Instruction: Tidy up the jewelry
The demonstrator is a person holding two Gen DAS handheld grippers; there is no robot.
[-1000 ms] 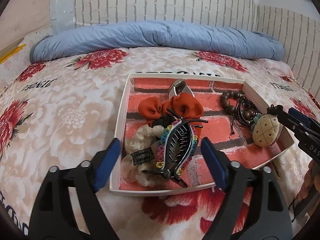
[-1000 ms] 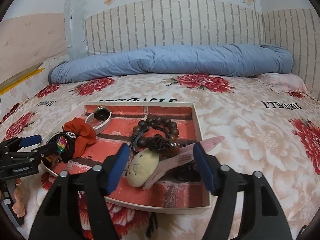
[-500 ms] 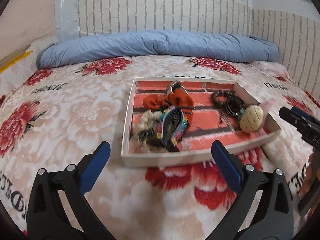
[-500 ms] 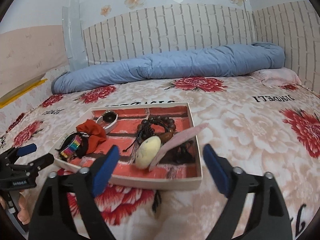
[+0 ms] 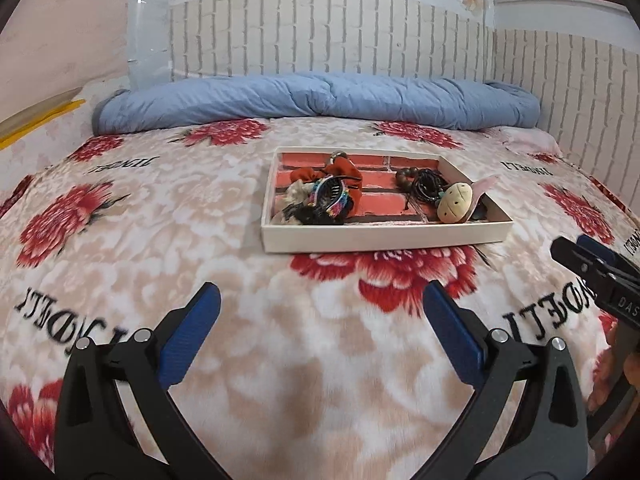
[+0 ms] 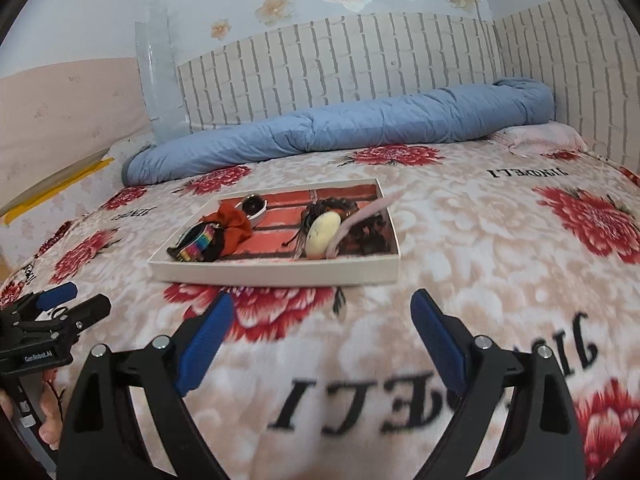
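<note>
A white tray (image 5: 384,236) with a brick-pattern floor sits on the floral bed; it also shows in the right wrist view (image 6: 280,274). It holds an orange scrunchie (image 5: 348,172), a multicoloured hair claw (image 5: 328,196), a cream scrunchie (image 5: 298,192), a wooden bead bracelet (image 5: 406,178), a beige egg-shaped pendant (image 5: 454,202) and a pink strip (image 5: 486,186). My left gripper (image 5: 320,312) is open and empty, well in front of the tray. My right gripper (image 6: 322,320) is open and empty, also in front of the tray.
A rolled blue duvet (image 5: 320,100) lies across the head of the bed against a white brick-pattern wall. The floral blanket (image 5: 160,220) covers the bed around the tray. The right gripper appears at the right edge of the left wrist view (image 5: 592,268).
Both grippers have pulled back from the tray toward the foot of the bed and risen. The tray's contents have not moved. Both jaws stay open.
</note>
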